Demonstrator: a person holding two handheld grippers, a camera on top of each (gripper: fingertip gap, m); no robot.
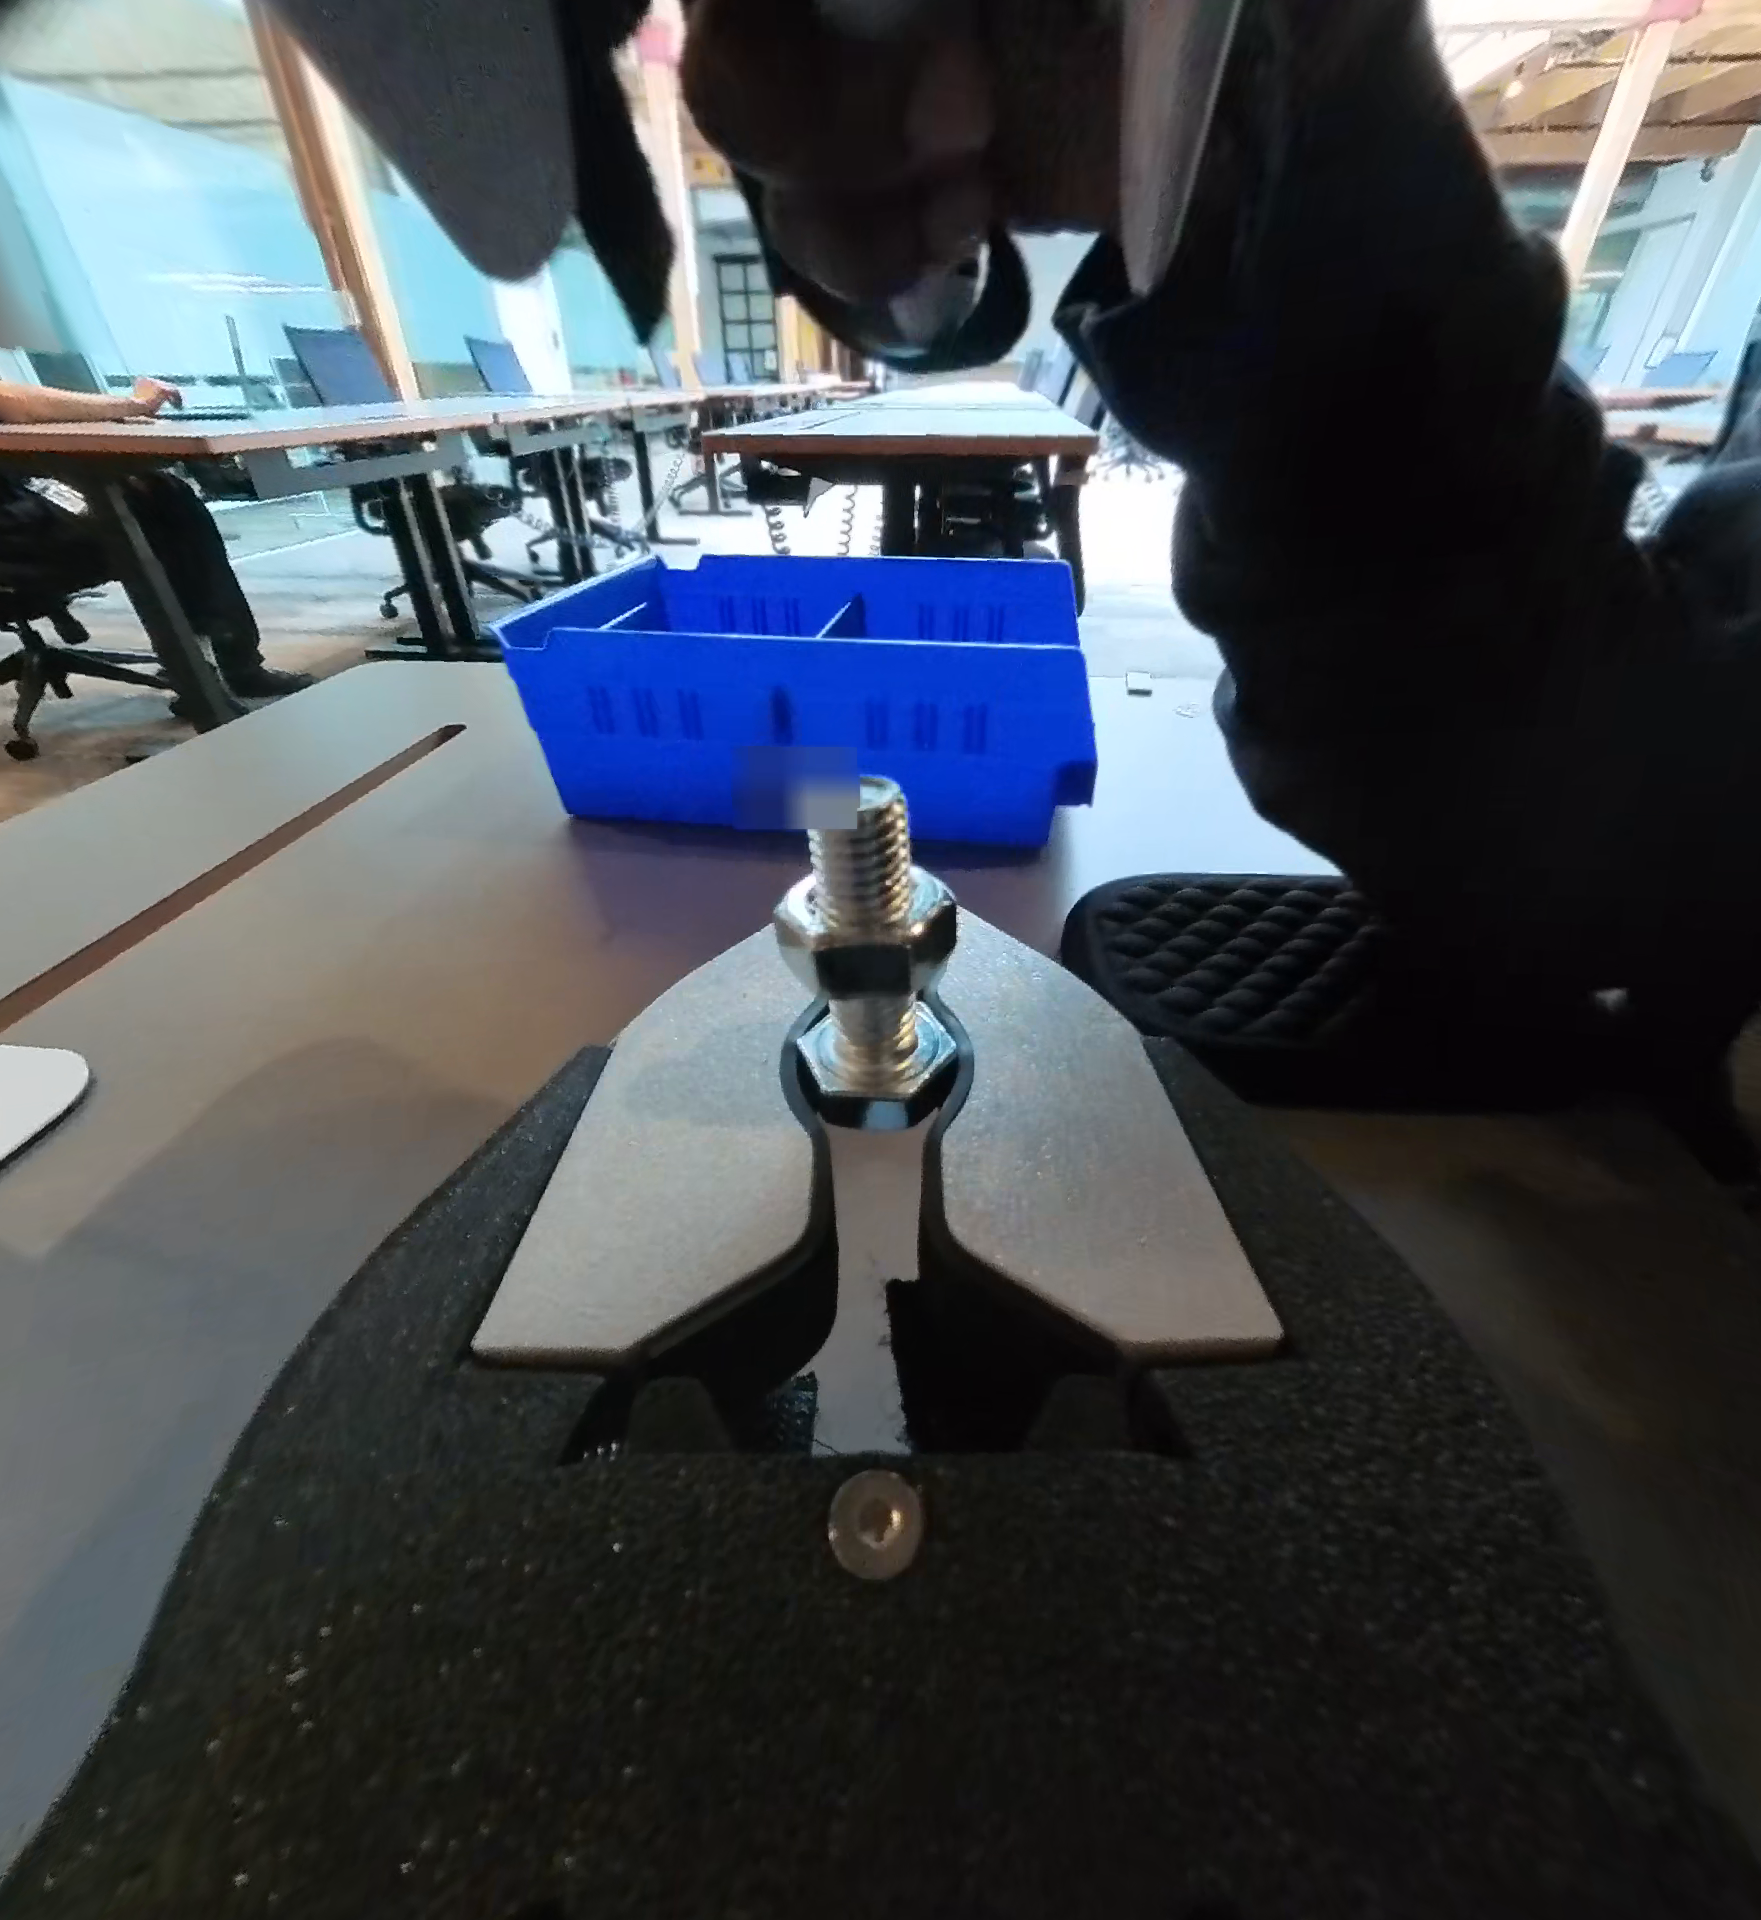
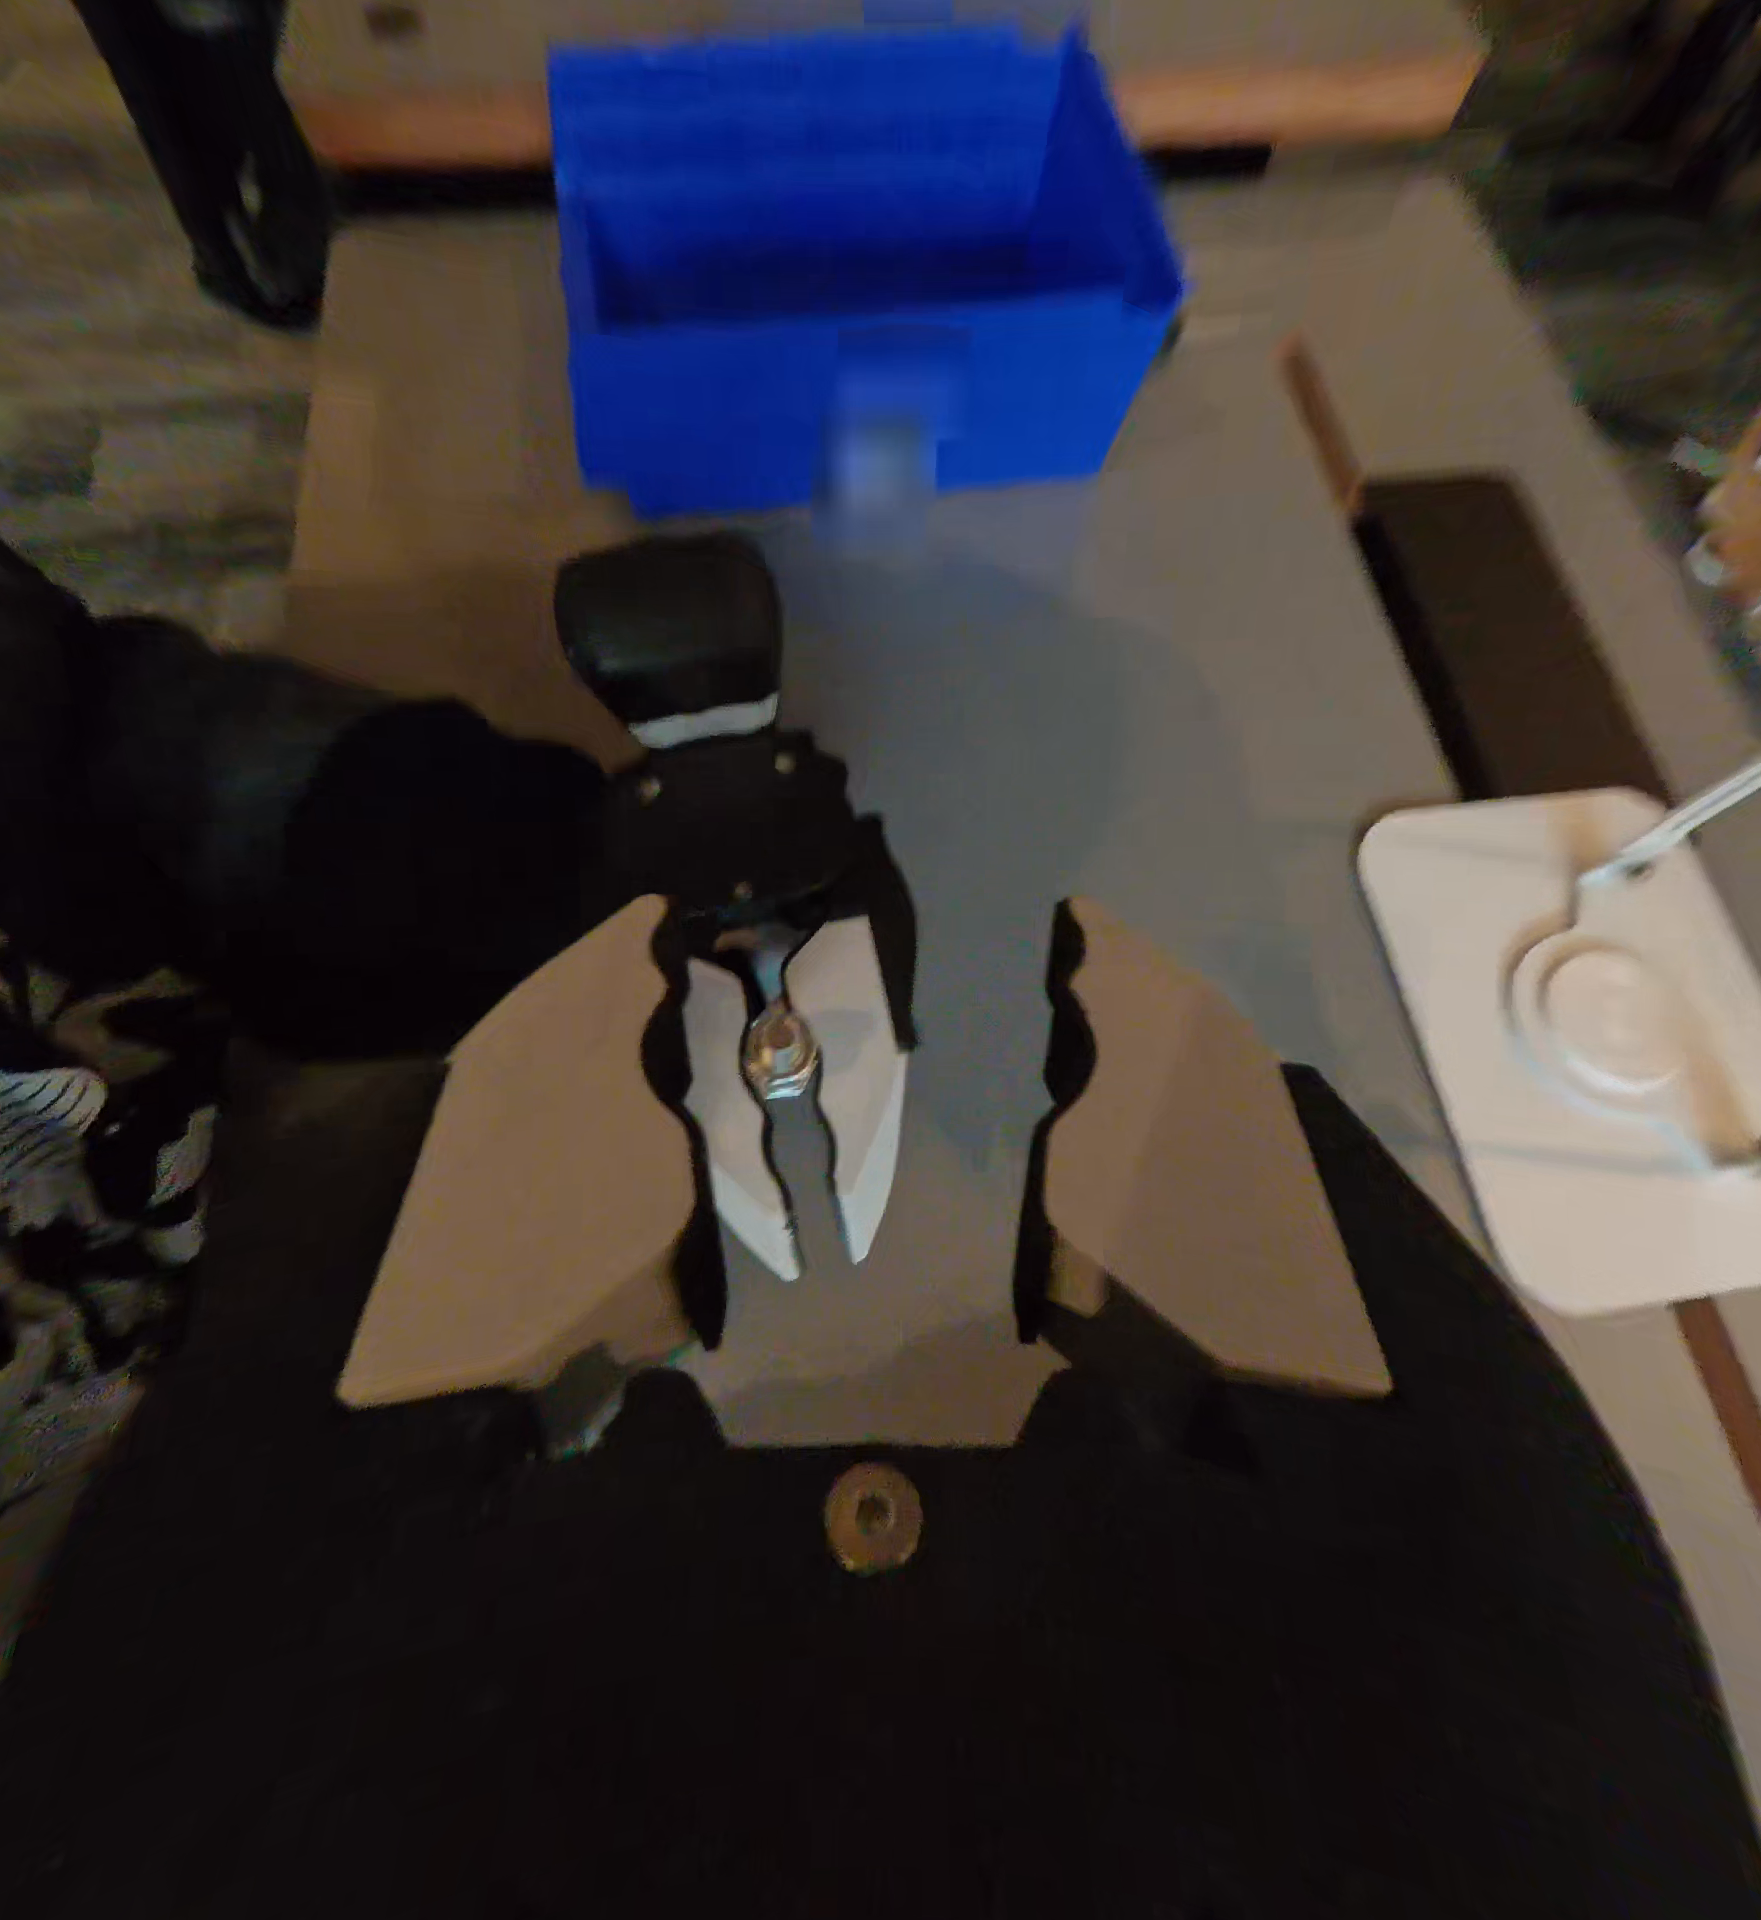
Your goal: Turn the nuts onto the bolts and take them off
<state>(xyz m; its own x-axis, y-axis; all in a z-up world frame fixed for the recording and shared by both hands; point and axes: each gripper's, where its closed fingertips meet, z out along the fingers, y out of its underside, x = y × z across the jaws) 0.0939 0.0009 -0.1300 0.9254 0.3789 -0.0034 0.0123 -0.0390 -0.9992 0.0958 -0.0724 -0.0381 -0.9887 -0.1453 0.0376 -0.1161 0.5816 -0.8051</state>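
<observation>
The left tongs (image 1: 871, 997) pinch the hexagonal head of a steel bolt (image 1: 860, 862), holding it upright just above the dark bench (image 1: 263, 997), threads pointing up. A steel nut (image 1: 865, 940) sits partway down the shaft, a gap of bare thread between it and the head. Straight ahead of the left tongs stands a blue divided bin (image 1: 803, 717). The right tongs (image 2: 855, 940) hang spread wide over the bolt and nut, touching neither, in a blurred overhead view. To their right lies a white tray-like stand (image 2: 1624, 1049) on the bench.
</observation>
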